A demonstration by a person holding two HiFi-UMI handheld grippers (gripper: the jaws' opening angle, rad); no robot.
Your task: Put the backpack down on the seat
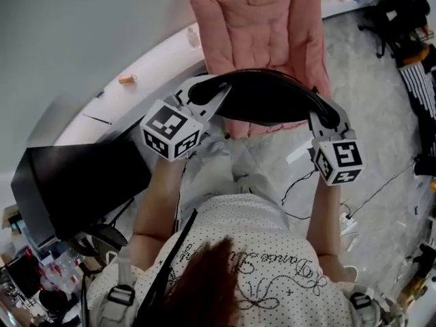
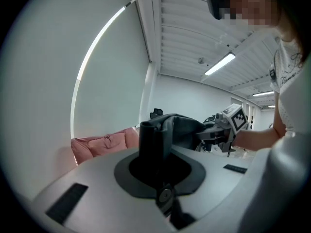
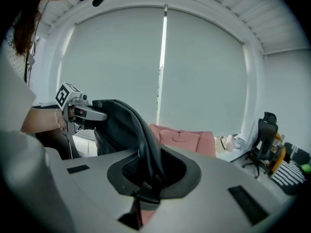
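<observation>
I hold a black backpack [image 1: 272, 95] in the air between both grippers, just in front of a pink cushioned seat [image 1: 259, 22]. My left gripper [image 1: 202, 95] is shut on the bag's left end, where dark fabric [image 2: 155, 137] fills its jaws. At the other end my right gripper [image 1: 328, 112] is shut on the bag, with black fabric [image 3: 143, 147] running down into its jaws. In the left gripper view the pink seat [image 2: 104, 142] lies beyond the bag at the left and the right gripper [image 2: 227, 126] shows at the right. The right gripper view shows the left gripper [image 3: 80, 111] and the seat [image 3: 187, 139] behind the bag.
A white curved ledge [image 1: 146, 70] with a small orange object [image 1: 127, 79] runs left of the seat. A black desk surface [image 1: 82, 179] is at my left. Black office chairs [image 1: 402, 16] stand at the far right, and cables [image 1: 371, 193] lie on the grey floor.
</observation>
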